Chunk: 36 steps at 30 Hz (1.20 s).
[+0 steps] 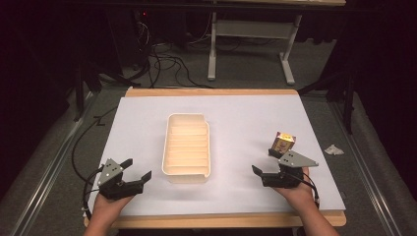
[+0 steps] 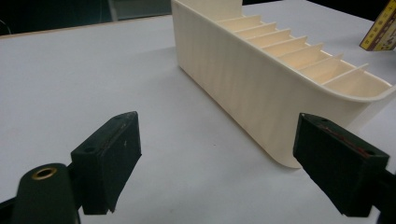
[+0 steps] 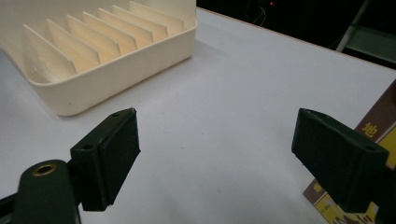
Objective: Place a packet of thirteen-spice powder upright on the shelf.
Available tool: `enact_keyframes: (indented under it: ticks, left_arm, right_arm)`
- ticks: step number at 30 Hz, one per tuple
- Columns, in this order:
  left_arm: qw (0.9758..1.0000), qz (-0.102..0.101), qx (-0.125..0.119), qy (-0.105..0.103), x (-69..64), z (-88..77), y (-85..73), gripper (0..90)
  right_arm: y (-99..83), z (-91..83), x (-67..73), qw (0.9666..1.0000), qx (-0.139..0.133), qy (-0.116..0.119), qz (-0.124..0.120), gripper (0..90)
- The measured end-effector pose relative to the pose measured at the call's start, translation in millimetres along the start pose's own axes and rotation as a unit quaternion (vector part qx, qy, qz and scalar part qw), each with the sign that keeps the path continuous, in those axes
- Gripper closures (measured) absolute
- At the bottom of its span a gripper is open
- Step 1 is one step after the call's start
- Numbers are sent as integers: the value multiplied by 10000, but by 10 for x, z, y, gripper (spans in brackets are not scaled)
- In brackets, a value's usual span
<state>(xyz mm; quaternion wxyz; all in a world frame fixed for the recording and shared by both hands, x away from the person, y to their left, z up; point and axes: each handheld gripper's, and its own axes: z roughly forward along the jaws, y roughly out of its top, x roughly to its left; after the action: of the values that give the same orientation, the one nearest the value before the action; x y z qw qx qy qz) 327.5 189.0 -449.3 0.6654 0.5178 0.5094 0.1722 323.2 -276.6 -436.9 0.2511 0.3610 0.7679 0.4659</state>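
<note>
Box (image 1: 283,142), small, yellow and brown, upright on the white tabletop (image 1: 246,113), right of centre, just beyond the right gripper (image 1: 268,166). In the right gripper view, box (image 3: 373,140) at the right edge, partly hidden behind the right finger (image 3: 338,161), brown face with yellow print, base on the tabletop (image 3: 224,116); touching the finger or just apart, cannot tell. Fingers spread wide, nothing between them but bare white surface. Left finger (image 3: 106,158) well clear of the box.

Tray (image 1: 187,147), cream, ribbed with cross dividers, lengthwise near to far at the middle of the tabletop, between the two grippers and apart from both. In the right gripper view, tray (image 3: 116,60) at upper left, near corner rounded. In the left gripper view, tray (image 2: 252,88) running away up the right half, long outer wall facing the camera, slots open upward.

Left gripper (image 1: 138,170) low at the near left, held in a hand (image 1: 105,206), pointing right toward the tray's near corner. Fingers wide apart as well, nothing gripped; right finger (image 2: 338,170) in front of the tray's near end, left finger (image 2: 108,161) over bare tabletop (image 2: 93,84). Corner of the box (image 2: 382,32) at the far right edge of that view.

Right gripper in a hand (image 1: 297,192) at the near right, pointing left and far. Cables trailing off both grippers toward the near edge. Crumpled white scrap (image 1: 334,149) on the grey floor right of the tabletop.
</note>
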Motion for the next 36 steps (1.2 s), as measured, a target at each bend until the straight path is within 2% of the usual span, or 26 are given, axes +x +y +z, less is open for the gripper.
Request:
enact_keyframes:
  ticks: [8,20,29,36]
  left_arm:
    - [10000,-8,39,9,21,41,-8,158]
    - [10000,-5,49,-29,7,32,-12,158]
    - [10000,-6,33,-21,2,54,-2,159]
    - [10000,2,28,5,9,92,1,159]
  right_arm:
    - [-39,-2,-48,9999,70,72,107,158]
    - [-37,-28,-37,9998,84,181,-20,200]
    - [-49,-183,-136,9999,-10,125,45,278]
    - [-81,-309,-224,9999,-47,-81,63,293]
